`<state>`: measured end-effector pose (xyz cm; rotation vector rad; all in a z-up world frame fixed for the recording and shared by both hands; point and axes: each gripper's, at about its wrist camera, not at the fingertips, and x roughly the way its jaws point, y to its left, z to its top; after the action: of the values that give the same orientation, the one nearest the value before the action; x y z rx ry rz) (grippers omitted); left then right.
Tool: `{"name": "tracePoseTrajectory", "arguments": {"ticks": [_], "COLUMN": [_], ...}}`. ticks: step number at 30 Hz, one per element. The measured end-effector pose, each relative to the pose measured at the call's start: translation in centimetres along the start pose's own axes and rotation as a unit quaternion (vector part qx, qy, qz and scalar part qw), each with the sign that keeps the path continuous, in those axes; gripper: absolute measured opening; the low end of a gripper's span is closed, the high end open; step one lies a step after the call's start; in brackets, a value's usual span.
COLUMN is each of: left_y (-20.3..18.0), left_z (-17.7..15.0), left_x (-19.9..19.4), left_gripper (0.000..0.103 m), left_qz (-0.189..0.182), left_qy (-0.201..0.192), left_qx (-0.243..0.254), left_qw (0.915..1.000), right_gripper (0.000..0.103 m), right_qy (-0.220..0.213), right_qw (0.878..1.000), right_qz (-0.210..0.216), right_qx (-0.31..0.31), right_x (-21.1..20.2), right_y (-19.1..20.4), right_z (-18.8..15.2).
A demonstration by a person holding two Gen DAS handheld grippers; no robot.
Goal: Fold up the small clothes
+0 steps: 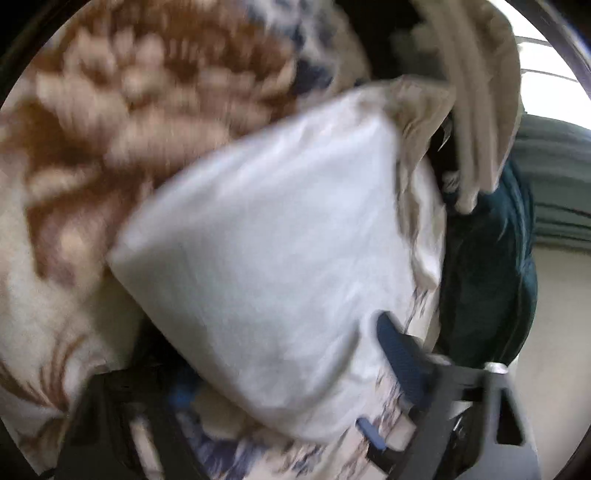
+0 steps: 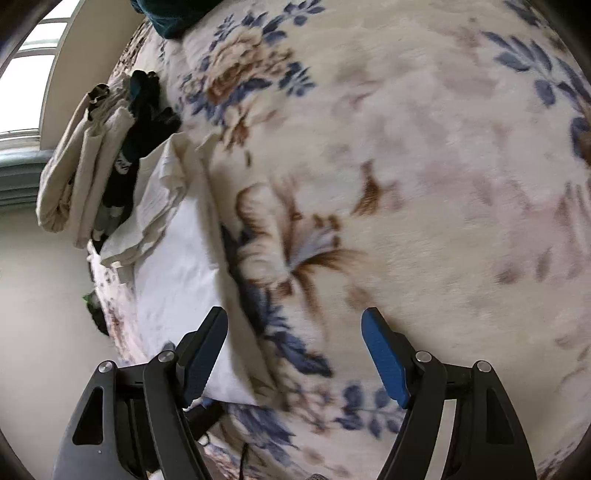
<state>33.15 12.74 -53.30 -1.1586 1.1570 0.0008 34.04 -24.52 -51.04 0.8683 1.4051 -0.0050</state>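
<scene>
Both views are motion-blurred, left one badly. Right gripper (image 2: 295, 354): jaws stand wide apart w/ nothing between them, only the flowered blanket (image 2: 424, 166) below; blue pad on the right finger, dark one on the left, neither touching cloth. The white folded cloth (image 2: 173, 269) lies flat on the blanket just off the left jaw, running forward from it; its near corner passes behind that jaw's tip, can't tell if they touch. Further forward & left of the jaws, beyond the white cloth's far end, sits a pile of beige clothes (image 2: 70, 173) w/ dark clothes (image 2: 147, 118) bunched on top & beside it, near the edge of the bed. A dark green item (image 2: 173, 18) is at the far top, well ahead of the jaws. Left gripper (image 1: 280, 373): only part open as far as the frame shows; right finger's blue pad is visible, lying against the lower right edge of the white folded cloth (image 1: 266, 229), left finger is a dark blur under the cloth's lower left. Cloth sits across the gap & fills the view ahead of the jaws, but can't tell whether the pads are pressing on it. Beige clothes (image 1: 472, 110) are ahead & right of the left jaws, dark green item (image 1: 491, 277) just right of the cloth.
</scene>
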Motion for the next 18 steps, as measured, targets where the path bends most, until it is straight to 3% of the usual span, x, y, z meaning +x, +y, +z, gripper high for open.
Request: {"name": "tracePoseTrajectory", "arguments": {"ticks": [1,2,7,11,14,16,17,18], "left_y": [-0.1,-0.1,1.1,3.7,6.0,6.0,5.3,4.8], "left_z": [0.3,0.6,1.6,1.2,1.1,1.3,1.5,1.8], "left_x": [-0.4,-1.0,-4.5,-8.5,-9.7,-9.2,-8.3,-7.5], "left_gripper": [0.021,0.011,0.007,0.004,0.006,0.021,0.05,0.069], "left_qz": [0.006,0.007,0.004,0.041,0.025,-0.013,-0.027,-0.043], "left_qy": [-0.006,-0.011,-0.02,-0.024,-0.006,-0.002,0.002,0.005], "left_qx": [0.013,0.025,0.048,0.047,0.024,0.012,0.013,0.013], "left_qw": [0.9999,0.9996,0.9986,0.9978,0.9994,0.9998,0.9996,0.999], "right_gripper": [0.077,0.077,0.077,0.077,0.077,0.077,0.077,0.077], "right_qy": [0.001,0.002,0.004,0.011,0.017,0.021,0.025,0.034], "right_qw": [1.0,1.0,1.0,1.0,0.999,0.999,0.998,0.998], "right_qz": [-0.001,-0.003,0.007,0.011,0.007,0.013,0.017,0.023], "right_qx": [-0.001,-0.001,-0.004,-0.024,-0.043,-0.048,-0.05,-0.051], "right_x": [0.0,0.0,-0.1,0.0,0.2,0.6,1.1,1.7], "right_y": [0.0,-0.1,0.6,2.2,3.3,3.8,3.9,4.0], "right_z": [0.0,0.0,0.1,-0.1,-0.4,-0.4,-0.4,-0.4]}}
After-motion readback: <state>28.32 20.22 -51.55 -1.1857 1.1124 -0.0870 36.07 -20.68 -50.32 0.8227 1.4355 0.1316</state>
